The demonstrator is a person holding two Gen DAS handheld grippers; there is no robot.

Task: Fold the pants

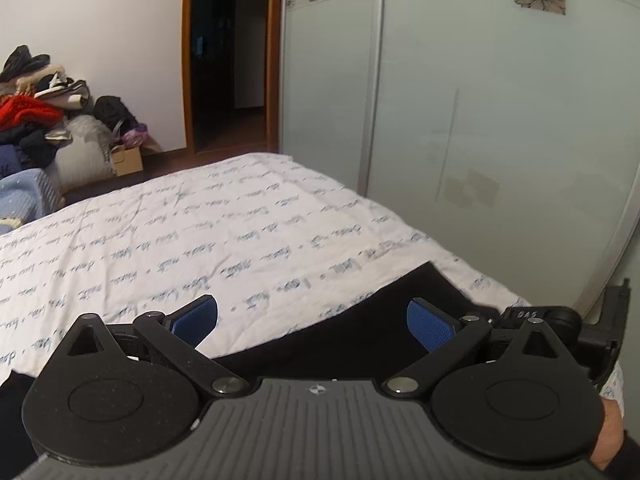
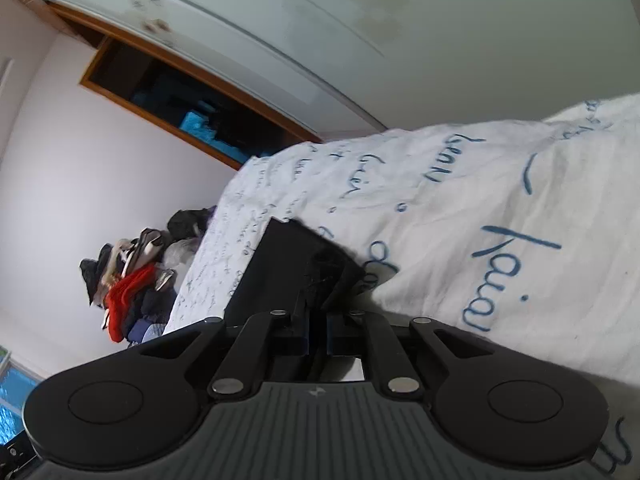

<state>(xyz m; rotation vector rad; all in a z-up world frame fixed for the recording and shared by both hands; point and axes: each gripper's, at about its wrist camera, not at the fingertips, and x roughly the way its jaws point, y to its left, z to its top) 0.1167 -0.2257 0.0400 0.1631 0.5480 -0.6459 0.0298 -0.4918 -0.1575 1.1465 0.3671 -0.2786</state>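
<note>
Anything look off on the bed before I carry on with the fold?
Nothing stands out. The black pants lie on the white bedspread; the right gripper is shut on their edge, the left gripper open above them. The clothes heap sits off the bed.

**Open over the black pants**

My left gripper [image 1: 312,322] hangs with its blue pads [image 1: 430,328] spread wide apart above the black pants [image 1: 360,320], which lie on the white script-printed bedspread [image 1: 200,232]. A clothes pile [image 1: 44,120] sits at ten o'clock, the dark doorway [image 1: 230,56] at twelve.
</note>
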